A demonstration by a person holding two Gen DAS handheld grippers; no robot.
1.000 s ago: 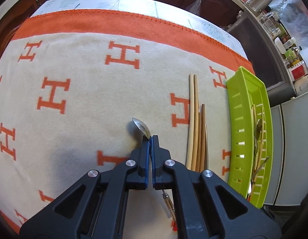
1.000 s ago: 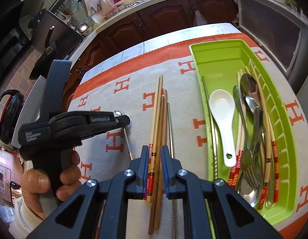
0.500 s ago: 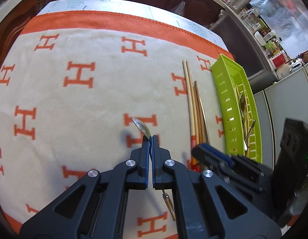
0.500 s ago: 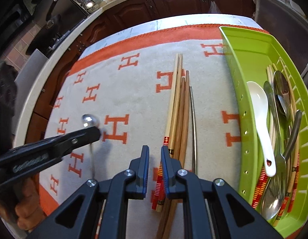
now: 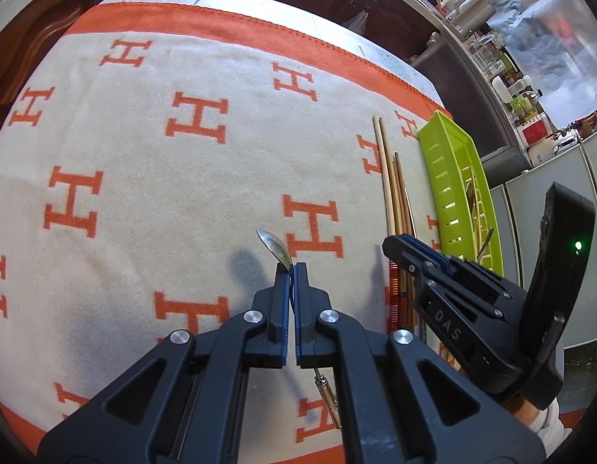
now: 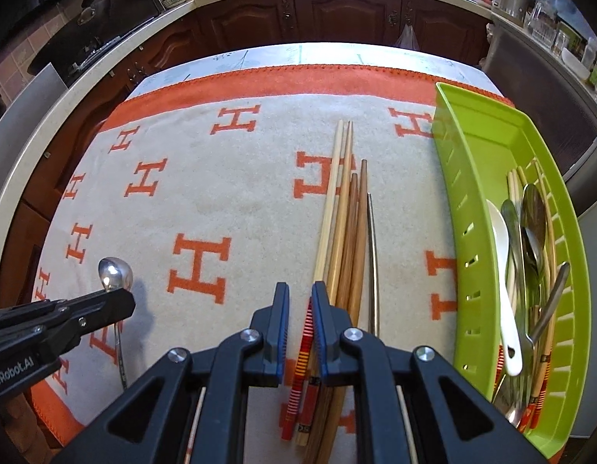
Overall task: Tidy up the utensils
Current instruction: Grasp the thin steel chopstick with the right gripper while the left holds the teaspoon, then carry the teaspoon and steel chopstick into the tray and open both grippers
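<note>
- Left gripper is clamping a small silver metal spoon by its neck, jaws nearly closed, bowl raised above the cream blanket with orange H letters.
- Right gripper is hovering over the bundle of wooden chopsticks, jaws slightly apart, gripping nothing.
- Lime-green slotted plastic tray is sitting just beside the chopsticks, holding cutlery.

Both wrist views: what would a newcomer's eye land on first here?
Probably the cream cloth with orange H letters that covers the table. Next, the lime-green tray at the right, holding a white spoon among metal cutlery and chopsticks. Then the left gripper, shut on a small metal spoon, and the right gripper poised over loose chopsticks.
</note>
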